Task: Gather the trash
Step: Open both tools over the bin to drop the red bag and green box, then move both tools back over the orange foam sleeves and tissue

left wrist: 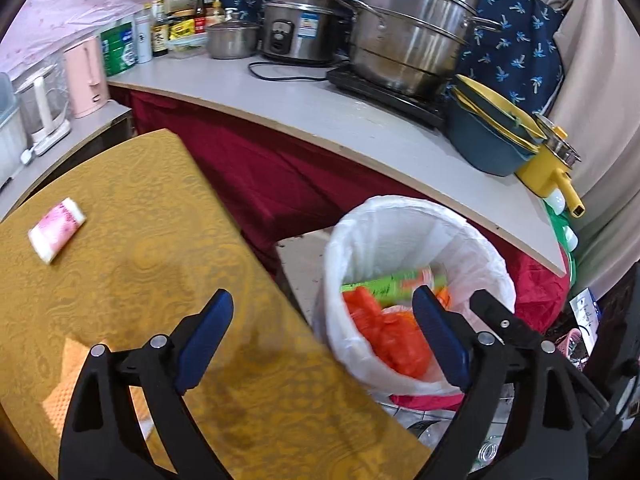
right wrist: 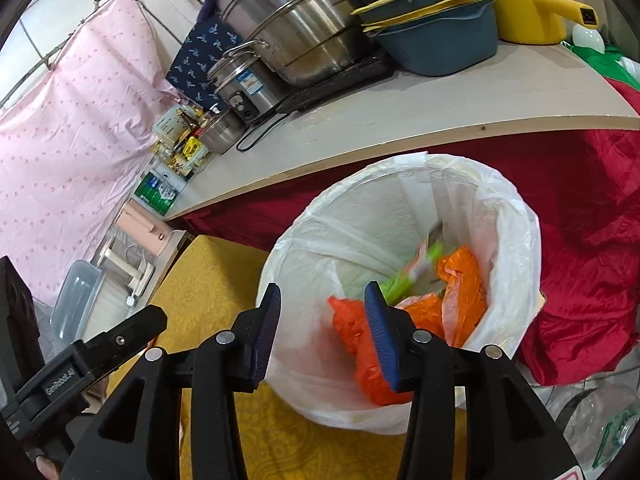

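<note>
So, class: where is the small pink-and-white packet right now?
In the left wrist view, the pink-and-white packet lies alone at far left on the yellow patterned tablecloth, away from the white-lined bin.

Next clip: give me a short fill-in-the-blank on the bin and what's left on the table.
The trash bin is lined with a ____ plastic bag.
The crumpled bags inside the bin are ____.
A pink-and-white packet lies on the ____ tablecloth.
Between the left gripper fingers there is ____.

Missing: white; orange; yellow; nothing

Right gripper (right wrist: 326, 300) open over white-lined bin (right wrist: 516, 216), nothing between pads. Orange bags (right wrist: 460, 280) and blurry green wrapper (right wrist: 416, 268) inside. Yellow table (right wrist: 208, 280) beside bin.
</note>
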Tool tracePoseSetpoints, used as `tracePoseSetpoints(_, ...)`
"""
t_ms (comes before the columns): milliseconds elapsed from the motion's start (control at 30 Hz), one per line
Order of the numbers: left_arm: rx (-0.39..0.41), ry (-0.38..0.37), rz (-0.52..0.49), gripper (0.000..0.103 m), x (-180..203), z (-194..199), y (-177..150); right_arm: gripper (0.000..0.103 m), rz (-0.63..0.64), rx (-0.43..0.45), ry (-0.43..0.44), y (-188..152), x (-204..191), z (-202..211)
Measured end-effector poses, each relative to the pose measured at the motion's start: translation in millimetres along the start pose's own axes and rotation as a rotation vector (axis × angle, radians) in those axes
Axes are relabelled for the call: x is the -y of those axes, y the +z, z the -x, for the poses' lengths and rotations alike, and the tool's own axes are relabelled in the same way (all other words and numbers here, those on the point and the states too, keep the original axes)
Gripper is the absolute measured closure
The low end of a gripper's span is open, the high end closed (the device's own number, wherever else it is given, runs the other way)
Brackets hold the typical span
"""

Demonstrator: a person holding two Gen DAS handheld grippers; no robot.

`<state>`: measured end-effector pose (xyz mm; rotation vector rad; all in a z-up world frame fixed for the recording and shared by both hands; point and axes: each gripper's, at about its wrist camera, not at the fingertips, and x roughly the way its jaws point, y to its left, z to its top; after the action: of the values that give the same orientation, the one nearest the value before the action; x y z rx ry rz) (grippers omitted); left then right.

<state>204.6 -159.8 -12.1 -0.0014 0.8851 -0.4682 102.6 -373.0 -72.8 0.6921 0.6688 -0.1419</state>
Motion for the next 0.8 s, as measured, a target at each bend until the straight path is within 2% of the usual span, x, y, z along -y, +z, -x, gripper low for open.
tracePoseSetpoints(367,0.033,0.031,0.071,0.016,-46,37,-18,0.059,0.076,-0.013,0.036,-18,-47,13)
tracePoseSetpoints(800,0.072,0.139,0.168,0.016,-127,95,-54,0.059,0.211,-0.096,0.115,-67,-129,14)
